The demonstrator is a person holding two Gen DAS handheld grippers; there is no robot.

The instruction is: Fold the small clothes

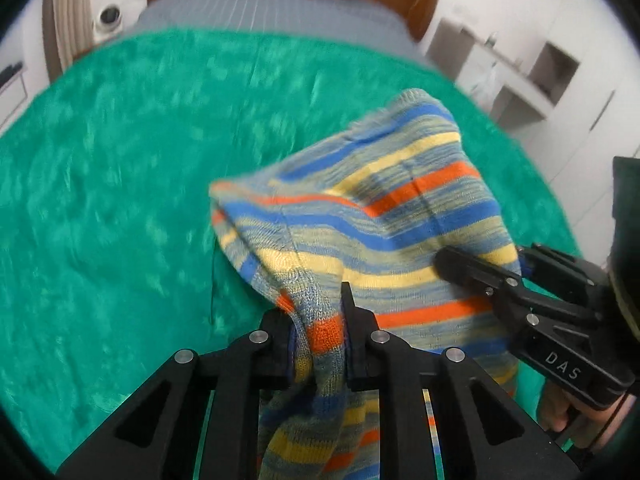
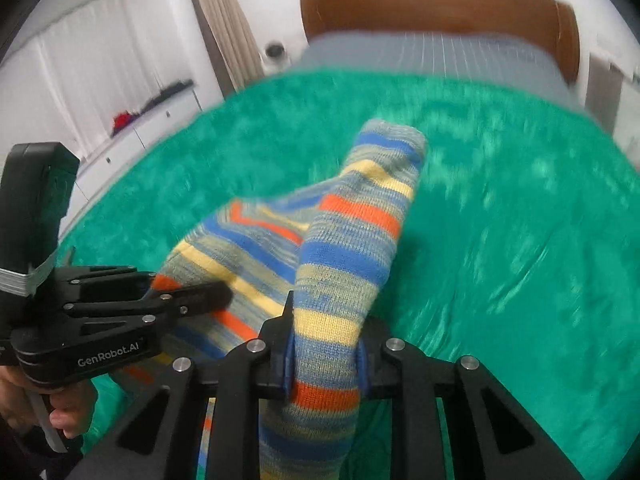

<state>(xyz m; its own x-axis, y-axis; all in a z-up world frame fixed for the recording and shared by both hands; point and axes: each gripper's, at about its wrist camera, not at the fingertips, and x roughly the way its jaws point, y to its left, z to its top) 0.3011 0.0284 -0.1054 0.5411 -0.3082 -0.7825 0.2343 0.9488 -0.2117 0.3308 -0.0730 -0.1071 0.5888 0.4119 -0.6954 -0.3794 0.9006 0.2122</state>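
The left claw [image 1: 318,344] is closed on a bunched edge of the striped knit garment [image 1: 384,216] — cloth pinched between its pads. The garment hangs lifted over the green blanket [image 1: 120,200] on the bed, near its front edge. To the right, the right claw [image 2: 324,352] grips a striped sleeve-like fold — also clamped tight.

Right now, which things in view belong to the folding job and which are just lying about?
Job:
- striped knit garment
- left gripper, shut on it
- right gripper, shut on it
- green blanket

Lying about:
- red item on the cabinet
- wooden headboard
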